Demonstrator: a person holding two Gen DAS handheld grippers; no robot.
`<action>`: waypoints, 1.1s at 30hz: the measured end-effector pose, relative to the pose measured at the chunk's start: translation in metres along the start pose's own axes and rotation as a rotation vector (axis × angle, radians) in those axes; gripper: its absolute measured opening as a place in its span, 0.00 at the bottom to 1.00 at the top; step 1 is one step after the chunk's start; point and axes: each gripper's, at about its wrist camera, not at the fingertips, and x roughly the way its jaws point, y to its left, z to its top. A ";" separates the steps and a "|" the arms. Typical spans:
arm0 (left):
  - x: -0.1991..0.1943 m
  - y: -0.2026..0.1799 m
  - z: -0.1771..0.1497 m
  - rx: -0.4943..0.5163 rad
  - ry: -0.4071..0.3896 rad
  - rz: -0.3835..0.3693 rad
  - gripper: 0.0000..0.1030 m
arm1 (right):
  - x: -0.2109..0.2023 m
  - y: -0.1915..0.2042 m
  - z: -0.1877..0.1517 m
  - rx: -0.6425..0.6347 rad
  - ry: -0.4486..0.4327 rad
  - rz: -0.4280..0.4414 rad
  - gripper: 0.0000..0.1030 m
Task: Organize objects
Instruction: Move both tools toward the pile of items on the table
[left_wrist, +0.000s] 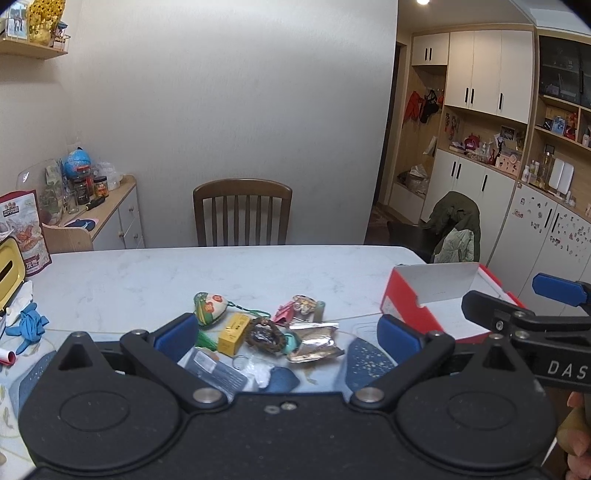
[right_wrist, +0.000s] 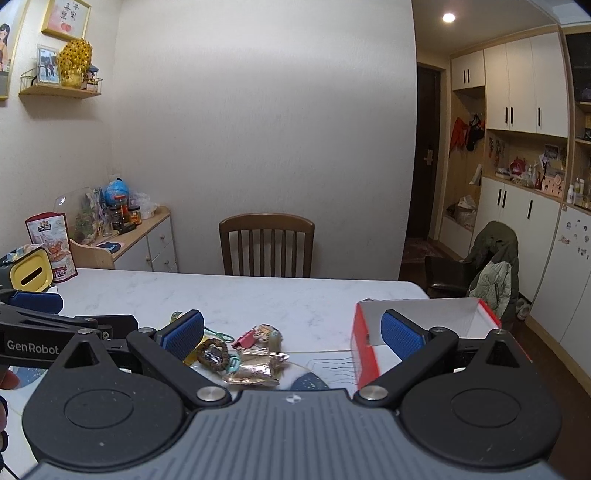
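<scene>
Left gripper: spread wide, empty, poised just short of the clutter on the tabletop. Right gripper: likewise apart, empty. Box, right of both: open, presumably awaiting the items.

The near part of the clutter on the table is hidden behind the left gripper; a card there shows only in part. The red box is partly covered by the right gripper, its inside unseen. At the left edge, the yellow holder is cut off.
</scene>
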 end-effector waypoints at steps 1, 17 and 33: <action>0.003 0.004 0.001 0.001 0.004 -0.002 1.00 | 0.004 0.003 0.001 0.001 0.004 0.000 1.00; 0.029 0.045 0.006 -0.022 0.046 -0.011 1.00 | 0.033 0.034 0.011 -0.012 0.043 -0.002 1.00; 0.058 0.051 -0.006 -0.047 0.152 -0.033 1.00 | 0.054 0.030 0.001 0.000 0.119 -0.028 1.00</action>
